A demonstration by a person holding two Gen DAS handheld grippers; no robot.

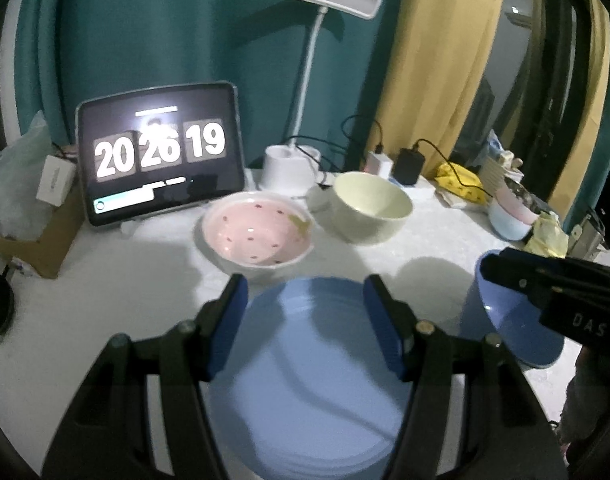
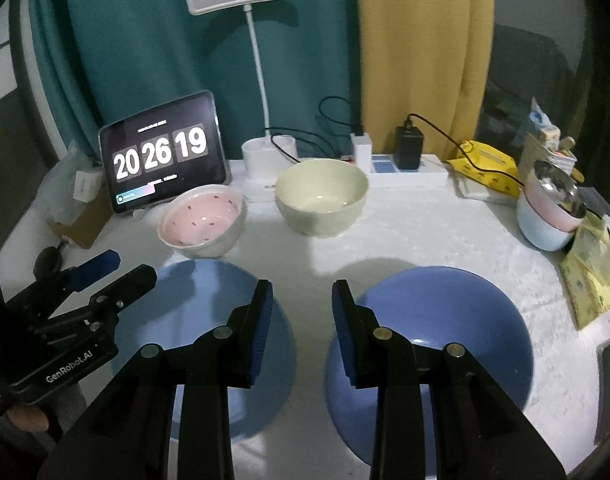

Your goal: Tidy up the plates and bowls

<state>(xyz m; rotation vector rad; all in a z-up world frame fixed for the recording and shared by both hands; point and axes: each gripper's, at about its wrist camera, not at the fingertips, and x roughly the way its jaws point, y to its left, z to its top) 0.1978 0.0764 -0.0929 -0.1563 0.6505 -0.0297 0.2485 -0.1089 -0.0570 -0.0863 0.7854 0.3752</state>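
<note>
A light blue plate (image 1: pixel 305 380) (image 2: pixel 201 320) lies on the white table near the front. A darker blue bowl (image 2: pixel 433 340) (image 1: pixel 509 320) stands to its right. Behind them stand a pink spotted bowl (image 1: pixel 259 234) (image 2: pixel 203 220) and a pale green bowl (image 1: pixel 371 206) (image 2: pixel 321 196). My left gripper (image 1: pixel 305 300) is open and empty, hovering over the plate; it also shows in the right wrist view (image 2: pixel 117 270). My right gripper (image 2: pixel 301 300) is open and empty, above the gap between plate and blue bowl; in the left wrist view its tip (image 1: pixel 501 268) is over the blue bowl's rim.
A tablet clock (image 2: pixel 163 156), a white desk lamp (image 2: pixel 267 156), chargers on a power strip (image 2: pixel 409 148) and cables line the back. A cardboard box (image 1: pixel 33 236) is at the left. A small pot (image 2: pixel 549 212) and yellow packets (image 2: pixel 589 276) are at the right.
</note>
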